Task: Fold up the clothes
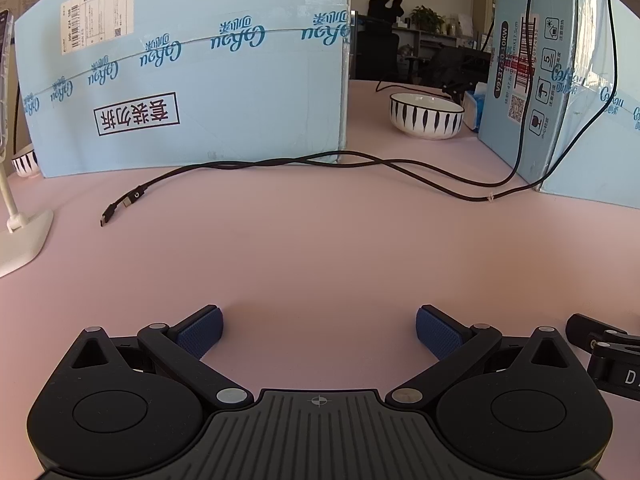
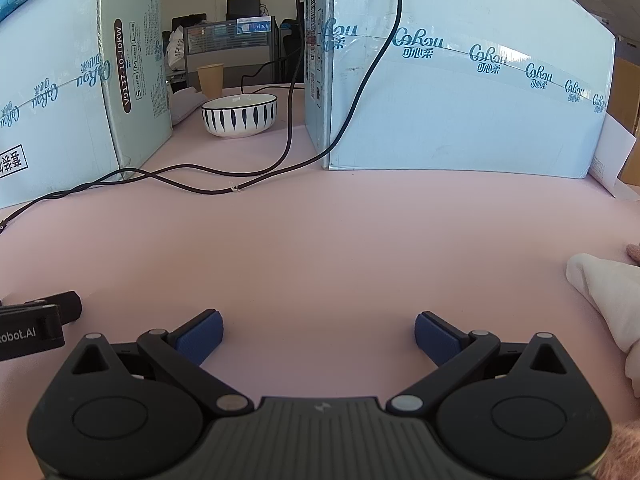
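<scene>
Left wrist view: both grippers (image 1: 319,330) (image 2: 319,333) gape wide, black cable (image 1: 280,164) and boxes (image 1: 180,80) ahead.

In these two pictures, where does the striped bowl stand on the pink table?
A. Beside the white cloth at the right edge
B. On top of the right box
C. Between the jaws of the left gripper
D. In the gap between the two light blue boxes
D: the striped bowl stands on the pink table in the gap between the left box and the right box, far from both grippers.
</scene>
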The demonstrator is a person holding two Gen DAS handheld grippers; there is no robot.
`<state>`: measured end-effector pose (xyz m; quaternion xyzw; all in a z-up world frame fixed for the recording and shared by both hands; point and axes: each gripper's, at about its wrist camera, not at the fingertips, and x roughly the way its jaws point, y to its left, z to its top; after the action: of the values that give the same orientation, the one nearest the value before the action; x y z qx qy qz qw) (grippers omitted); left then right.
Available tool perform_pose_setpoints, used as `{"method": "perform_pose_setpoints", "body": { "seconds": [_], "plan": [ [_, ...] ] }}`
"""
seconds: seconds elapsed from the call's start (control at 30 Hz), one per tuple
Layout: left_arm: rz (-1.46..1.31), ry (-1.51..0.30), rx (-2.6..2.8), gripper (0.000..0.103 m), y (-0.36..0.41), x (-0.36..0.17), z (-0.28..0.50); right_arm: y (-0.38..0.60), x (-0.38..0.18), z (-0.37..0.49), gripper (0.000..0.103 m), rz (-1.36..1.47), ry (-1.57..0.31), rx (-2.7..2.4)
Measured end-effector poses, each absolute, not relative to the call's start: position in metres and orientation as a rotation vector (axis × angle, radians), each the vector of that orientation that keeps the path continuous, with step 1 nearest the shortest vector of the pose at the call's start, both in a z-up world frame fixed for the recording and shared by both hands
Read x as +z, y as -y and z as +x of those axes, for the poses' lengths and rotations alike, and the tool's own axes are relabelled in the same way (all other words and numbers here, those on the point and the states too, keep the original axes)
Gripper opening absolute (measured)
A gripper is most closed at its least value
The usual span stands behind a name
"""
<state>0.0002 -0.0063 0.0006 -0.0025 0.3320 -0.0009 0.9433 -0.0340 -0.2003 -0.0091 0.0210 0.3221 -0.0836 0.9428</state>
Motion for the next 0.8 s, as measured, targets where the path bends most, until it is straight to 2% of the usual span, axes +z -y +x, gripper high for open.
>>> {"method": "perform_pose_setpoints", "body": {
  "seconds": [0.8],
  "plan": [
    [-0.002, -0.677, -0.001, 0.103, 0.0067, 0.001, -0.0016, 0.1978, -0.0095, -0.033, 0.103, 0.021, -0.658, -0.179]
  ]
}}
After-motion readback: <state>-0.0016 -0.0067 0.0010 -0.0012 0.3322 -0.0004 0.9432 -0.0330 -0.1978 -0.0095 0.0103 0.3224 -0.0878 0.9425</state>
